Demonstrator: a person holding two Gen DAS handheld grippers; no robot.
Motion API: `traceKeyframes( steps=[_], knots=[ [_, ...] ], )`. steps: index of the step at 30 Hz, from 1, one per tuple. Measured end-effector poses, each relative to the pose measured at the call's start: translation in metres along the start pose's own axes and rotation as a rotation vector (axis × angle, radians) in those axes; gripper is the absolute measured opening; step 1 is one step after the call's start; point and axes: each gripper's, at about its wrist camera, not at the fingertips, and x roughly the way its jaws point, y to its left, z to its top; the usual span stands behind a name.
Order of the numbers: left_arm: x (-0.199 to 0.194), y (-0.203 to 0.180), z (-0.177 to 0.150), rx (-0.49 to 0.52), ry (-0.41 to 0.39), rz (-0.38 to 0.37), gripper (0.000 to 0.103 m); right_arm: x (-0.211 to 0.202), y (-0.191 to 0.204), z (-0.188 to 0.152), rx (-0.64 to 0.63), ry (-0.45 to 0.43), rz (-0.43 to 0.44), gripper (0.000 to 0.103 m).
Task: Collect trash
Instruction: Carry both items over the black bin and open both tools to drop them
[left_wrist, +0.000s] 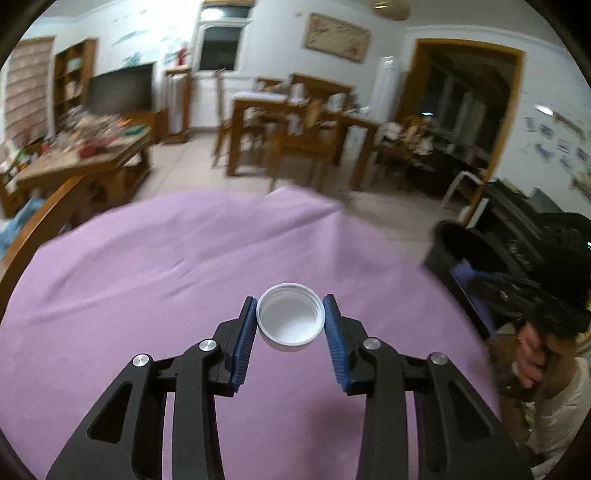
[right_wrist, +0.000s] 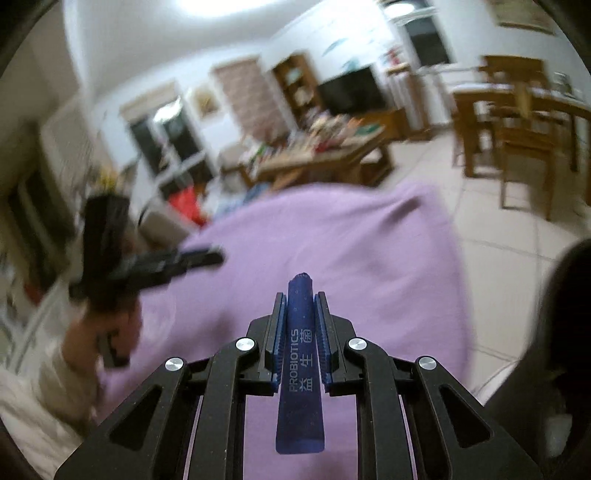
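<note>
A dark blue sachet (right_wrist: 300, 360) printed "PROBIOTICS" with Chinese characters lies lengthwise between the fingers of the right gripper (right_wrist: 300, 295). Its long axis runs straight along the fingers, one end poking out past the fingertips, the other wider end reaching back toward the camera. The right jaws are nearly closed, their blue ribbed pads (right_wrist: 279, 334) pressing flat against both long sides of the sachet, which is carried above a purple cloth (right_wrist: 332, 240).

In the left wrist view, a white bottle cap (left_wrist: 290, 317) sits between the fingertips of the left gripper (left_wrist: 290, 312). The cap is round, with its open hollow side facing up and toward the camera. The left jaws are parted about as wide as the cap, and both blue pads (left_wrist: 244, 341) touch its rim, gripping it on opposite sides above the same purple cloth (left_wrist: 184, 258).

Beyond the right edge of the cloth stands a dark round bin (left_wrist: 465, 254), seen blurred; its opening faces up, and something blue shows inside, though what it is cannot be made out. Just beside it the person's hand (left_wrist: 532, 350) grips a black handle.

Behind the cloth is a blurred living room with a wooden dining table (left_wrist: 303, 122), chairs and a cluttered low table (left_wrist: 85, 155).
</note>
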Motion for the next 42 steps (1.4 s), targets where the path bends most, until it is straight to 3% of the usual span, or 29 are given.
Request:
traceKeyframes(
  steps=[7,12,17,22,33,35,37,38,40,42],
  knots=[
    [0.022,-0.108,0.038,0.137,-0.084,-0.196,0.036,-0.109,-0.051,0.005,0.052,-0.287,-0.238,0.016],
    [0.060,-0.180,0.049,0.210,-0.084,-0.327,0.037,-0.168,-0.098,-0.004,0.114,-0.388,-0.375,0.016],
    [0.103,-0.235,0.048,0.260,-0.045,-0.401,0.037,-0.207,-0.147,-0.016,0.172,-0.424,-0.460,0.016],
    [0.136,-0.267,0.040,0.301,0.010,-0.425,0.037,-0.219,-0.183,-0.028,0.208,-0.422,-0.494,0.016],
    [0.146,-0.282,0.030,0.335,0.046,-0.408,0.038,-0.210,-0.200,-0.035,0.225,-0.410,-0.495,0.016],
    [0.145,-0.285,0.031,0.350,0.039,-0.384,0.042,-0.208,-0.199,-0.036,0.217,-0.410,-0.497,0.024],
    [0.142,-0.288,0.029,0.362,0.015,-0.346,0.074,-0.199,-0.195,-0.032,0.211,-0.426,-0.507,0.056],
    [0.139,-0.290,0.029,0.366,-0.015,-0.327,0.091,-0.196,-0.194,-0.032,0.211,-0.436,-0.508,0.063],
    [0.131,-0.290,0.027,0.387,-0.075,-0.309,0.096,-0.196,-0.191,-0.035,0.213,-0.456,-0.507,0.081],
    [0.127,-0.295,0.025,0.419,-0.101,-0.288,0.098,-0.194,-0.191,-0.035,0.219,-0.461,-0.510,0.083]
  ],
)
